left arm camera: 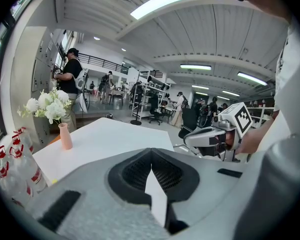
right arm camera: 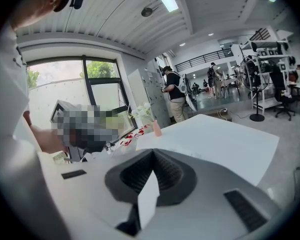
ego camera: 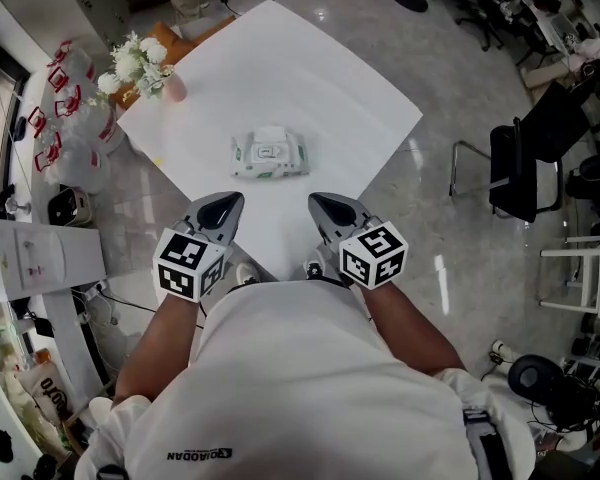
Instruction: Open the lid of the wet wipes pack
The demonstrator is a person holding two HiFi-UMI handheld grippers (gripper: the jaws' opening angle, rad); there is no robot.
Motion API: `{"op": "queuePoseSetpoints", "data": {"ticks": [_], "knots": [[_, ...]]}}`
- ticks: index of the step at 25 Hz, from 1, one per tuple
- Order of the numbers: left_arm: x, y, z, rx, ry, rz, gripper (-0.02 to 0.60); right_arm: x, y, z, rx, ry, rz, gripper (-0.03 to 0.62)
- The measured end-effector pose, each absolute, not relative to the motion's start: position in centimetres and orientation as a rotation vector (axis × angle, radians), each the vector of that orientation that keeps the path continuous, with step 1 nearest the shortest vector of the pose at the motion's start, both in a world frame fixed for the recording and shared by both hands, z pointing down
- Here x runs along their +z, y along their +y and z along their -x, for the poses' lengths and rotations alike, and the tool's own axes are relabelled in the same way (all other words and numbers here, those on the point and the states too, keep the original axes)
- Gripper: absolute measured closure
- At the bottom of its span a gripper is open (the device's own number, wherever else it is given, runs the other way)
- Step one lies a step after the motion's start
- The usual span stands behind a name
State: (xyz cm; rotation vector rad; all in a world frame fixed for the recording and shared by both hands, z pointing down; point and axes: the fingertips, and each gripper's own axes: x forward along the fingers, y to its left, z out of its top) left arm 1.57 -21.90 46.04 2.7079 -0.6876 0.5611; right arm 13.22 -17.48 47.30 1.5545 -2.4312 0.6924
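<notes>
Left gripper (ego camera: 229, 202) and right gripper (ego camera: 319, 202), clenched empty, low centre; unpinned wet wipes pack (ego camera: 296, 161) mid-frame could slide as lid (ego camera: 268, 151) lifts.

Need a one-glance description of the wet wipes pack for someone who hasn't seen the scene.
The white square table fills the middle of the head view, set cornerwise. Near its middle lies the wet wipes pack, flat, lid up. It is white and green; the table's only other item, a pink vase of white flowers, stands upright near the left corner.
</notes>
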Motion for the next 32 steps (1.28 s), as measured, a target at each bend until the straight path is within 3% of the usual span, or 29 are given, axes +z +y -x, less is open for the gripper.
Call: {"op": "queuePoseSetpoints", "data": {"ticks": [32], "knots": [[46.38, -22.15, -1.61, 0.567, -0.693, -2.702, 0.574, 47.74, -17.86, -12.86, 0.684, -2.428, -1.512, 0.589]]}}
